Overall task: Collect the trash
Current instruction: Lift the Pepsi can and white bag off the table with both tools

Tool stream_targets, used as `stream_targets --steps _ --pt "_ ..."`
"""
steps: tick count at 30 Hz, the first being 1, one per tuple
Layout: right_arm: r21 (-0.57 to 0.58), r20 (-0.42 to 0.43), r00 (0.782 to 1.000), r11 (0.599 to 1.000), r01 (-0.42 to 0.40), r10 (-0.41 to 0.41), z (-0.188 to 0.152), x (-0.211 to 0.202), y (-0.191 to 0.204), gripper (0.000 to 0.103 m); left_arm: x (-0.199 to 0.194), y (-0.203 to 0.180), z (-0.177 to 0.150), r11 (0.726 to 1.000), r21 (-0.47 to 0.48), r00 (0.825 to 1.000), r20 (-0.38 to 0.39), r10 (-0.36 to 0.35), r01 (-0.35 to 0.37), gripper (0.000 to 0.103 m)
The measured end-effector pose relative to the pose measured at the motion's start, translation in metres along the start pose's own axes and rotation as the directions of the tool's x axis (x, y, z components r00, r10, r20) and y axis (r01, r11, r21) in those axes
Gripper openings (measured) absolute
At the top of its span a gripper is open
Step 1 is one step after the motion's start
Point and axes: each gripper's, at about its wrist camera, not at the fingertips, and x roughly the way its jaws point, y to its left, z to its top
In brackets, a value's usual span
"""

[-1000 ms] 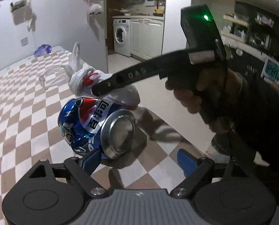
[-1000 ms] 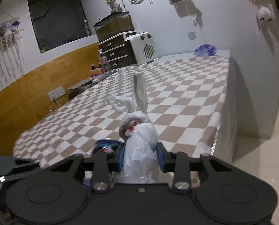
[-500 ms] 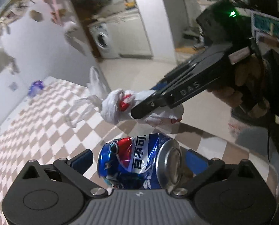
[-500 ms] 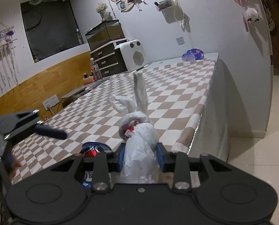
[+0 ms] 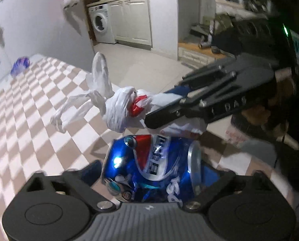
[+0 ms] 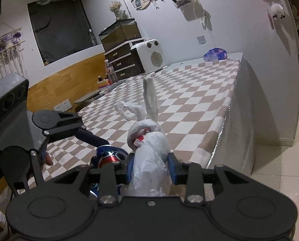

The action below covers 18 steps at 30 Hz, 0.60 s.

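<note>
can could squirt out

your left gripper (image 5: 151, 172) is closing around the can (image 5: 149, 164) lying at the table (image 5: 29, 120) edge; skewed pads could roll it off. your right gripper (image 6: 150, 166) is clamped on the bag (image 6: 149, 160).

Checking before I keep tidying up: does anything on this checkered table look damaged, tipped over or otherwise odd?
Yes. The blue soda can lies on its side near the edge of the checkered table, and its wall looks dented and crumpled. It sits between the left gripper's closing jaws. The knotted white bag in the right gripper looks intact.
</note>
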Motion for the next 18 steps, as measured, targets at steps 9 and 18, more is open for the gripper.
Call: stream_targets --steps 9,18 --pt "0.005 0.01 0.999 0.999 0.041 -0.041 -0.002 -0.014 -0.001 0.036 -0.011 -0.034 -0.01 0.975 -0.17 0.987 0.058 0.152 -0.14 0.094" --pt "-0.022 0.037 0.996 0.996 0.088 -0.087 -0.005 -0.045 0.007 0.036 -0.033 -0.072 -0.013 0.939 -0.269 0.953 0.15 0.261 -0.215 0.094"
